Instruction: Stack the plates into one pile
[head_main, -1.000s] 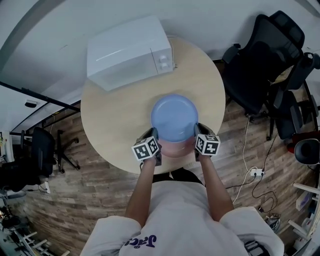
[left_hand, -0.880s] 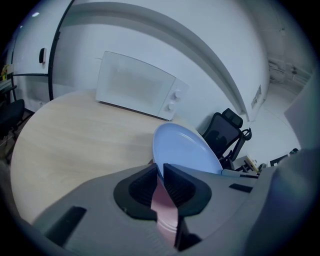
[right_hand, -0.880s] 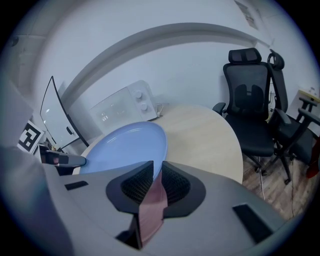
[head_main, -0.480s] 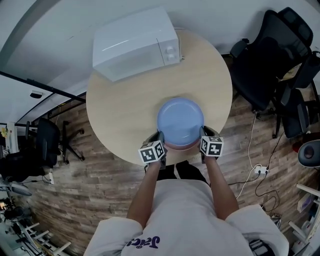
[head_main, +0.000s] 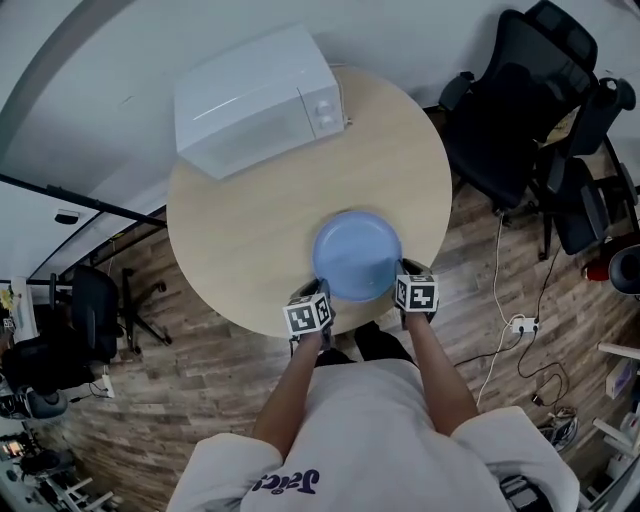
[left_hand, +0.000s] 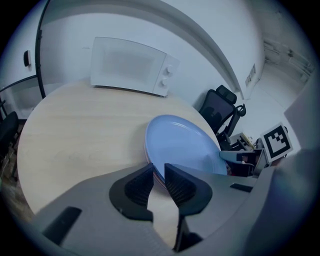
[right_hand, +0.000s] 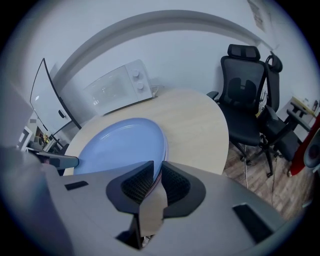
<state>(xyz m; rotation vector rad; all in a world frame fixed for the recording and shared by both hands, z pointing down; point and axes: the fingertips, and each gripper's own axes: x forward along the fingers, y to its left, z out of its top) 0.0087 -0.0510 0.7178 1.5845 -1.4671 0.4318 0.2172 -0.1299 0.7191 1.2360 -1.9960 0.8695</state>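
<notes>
plates (head_main: 356, 255) look stacked in one pile near the tabletop (head_main: 240, 230) edge; right tool (head_main: 403, 272) clamps the rim, left tool (head_main: 321, 292) grips it too, jaws just opening; only release seems left.

A white microwave (head_main: 260, 100) sat at the round table's (head_main: 240, 235) far edge; black office chairs (head_main: 515, 110) stood beside that table.

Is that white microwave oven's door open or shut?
Shut. The white microwave oven has its door lying flush with the front, with no gap along its edges in the left gripper view.
</notes>
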